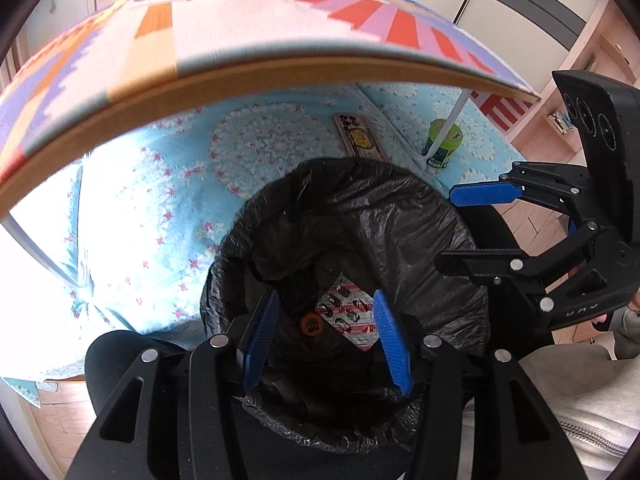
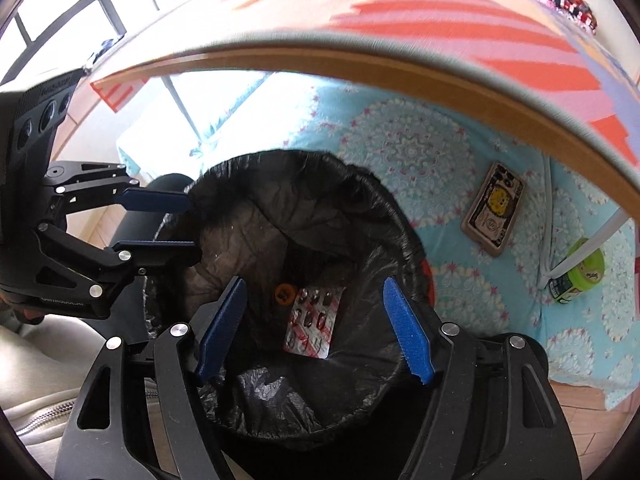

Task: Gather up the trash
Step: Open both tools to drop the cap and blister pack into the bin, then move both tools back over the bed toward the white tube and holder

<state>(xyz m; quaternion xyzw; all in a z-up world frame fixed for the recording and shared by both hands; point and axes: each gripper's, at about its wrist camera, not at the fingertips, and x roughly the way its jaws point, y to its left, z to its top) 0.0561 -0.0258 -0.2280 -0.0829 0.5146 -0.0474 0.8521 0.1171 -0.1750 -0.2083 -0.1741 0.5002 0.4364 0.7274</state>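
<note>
Beneath table edge, both empty hand-held grippers overhang bin.

You've got a glossy black plastic bin liner w/ a silver-and-red foil blister pack and a small orange round cap inside. Beyond it: a light-blue rug with white medallions & pink stars, and a lime-green lidded tub.
</note>
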